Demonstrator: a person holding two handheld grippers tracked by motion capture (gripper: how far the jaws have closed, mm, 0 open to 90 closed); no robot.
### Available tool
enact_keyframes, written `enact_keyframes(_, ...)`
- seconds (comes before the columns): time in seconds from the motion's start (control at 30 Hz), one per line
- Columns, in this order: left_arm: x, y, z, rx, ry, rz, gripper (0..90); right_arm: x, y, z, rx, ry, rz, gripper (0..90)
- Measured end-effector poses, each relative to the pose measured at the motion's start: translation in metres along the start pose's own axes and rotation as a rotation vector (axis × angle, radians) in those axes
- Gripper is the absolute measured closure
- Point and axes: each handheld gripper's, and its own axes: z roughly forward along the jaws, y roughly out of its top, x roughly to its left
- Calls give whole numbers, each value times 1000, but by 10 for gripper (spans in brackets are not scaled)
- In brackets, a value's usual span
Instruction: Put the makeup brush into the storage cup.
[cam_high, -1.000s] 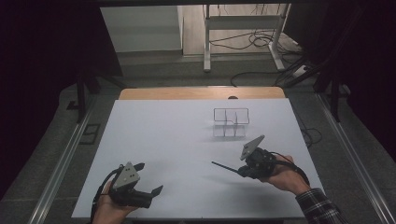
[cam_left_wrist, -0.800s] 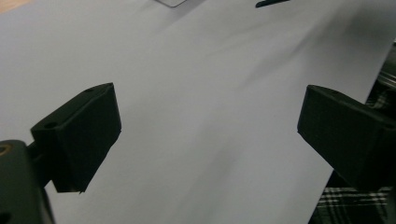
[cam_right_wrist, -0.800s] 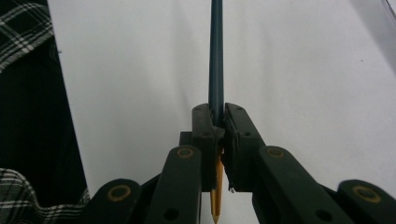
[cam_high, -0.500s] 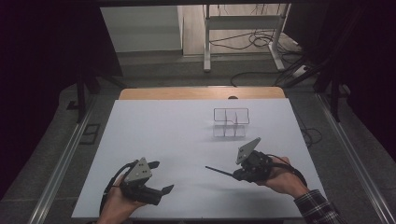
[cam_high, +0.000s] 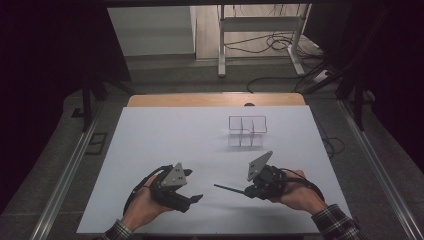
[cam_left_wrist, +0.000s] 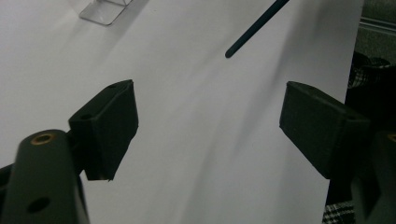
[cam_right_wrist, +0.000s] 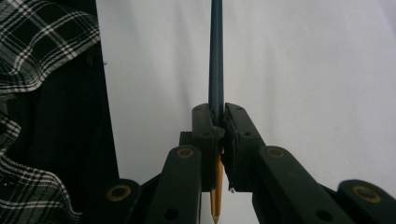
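Room: dim workshop, dark on both sides, with a pale floor, loose cables and a metal stand's legs beyond the far edge of the table.
Surface: white table (cam_high: 165, 135) with a wooden strip along its far edge; the top looks smooth and matte, mostly bare.
Organizer: clear acrylic organizer (cam_high: 247, 131) with several compartments, standing right of centre toward the far edge, well apart from both hands.
Pencil: dark blue pencil (cam_right_wrist: 215, 56) held above the near right part of the table, its blunt end pointing toward the left hand, its sharpened yellowish tip sticking out behind the jaws.
Right gripper: right gripper (cam_high: 248, 190) has its jaws clamped on the pencil close to the sharpened end, so most of the shaft juts out free.
Left gripper: left gripper (cam_high: 194, 199) sits near the near left edge, aimed at the pencil's free end; its jaws have just been closing but stand apart with nothing between them.
Handling: the pencil is judged light, stiff and slim, with a lacquered shaft that may slide or twist in hard pads; the point is brittle.
Where to hold: mid-shaft across its width, clear of the tip, looks safest for a handover.
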Motion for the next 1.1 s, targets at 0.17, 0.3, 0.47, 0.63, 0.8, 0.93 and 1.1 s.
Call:
enact_keyframes(0.17, 0, 8, 10, 27, -22, 45, 271, 2, 3, 1, 7, 7, -10, 830)
enact_keyframes(0.3, -1, 13, 17, 39, -39, 80, 323, 4, 5, 2, 10, 22, -15, 830)
enact_keyframes(0.47, -4, 20, 26, 48, -64, 127, 382, 6, 10, 5, 18, 28, -31, 830)
enact_keyframes(0.63, -6, 27, 35, 61, -88, 167, 451, 8, 15, 8, 20, 45, -49, 830)
enact_keyframes(0.8, -10, 32, 44, 88, -112, 210, 519, 10, 19, 9, 21, 49, -69, 830)
enact_keyframes(0.93, -11, 33, 50, 119, -132, 244, 582, 11, 21, 9, 25, 49, -70, 830)
enact_keyframes(1.1, -14, 33, 55, 144, -147, 270, 645, 11, 21, 9, 25, 49, -72, 830)
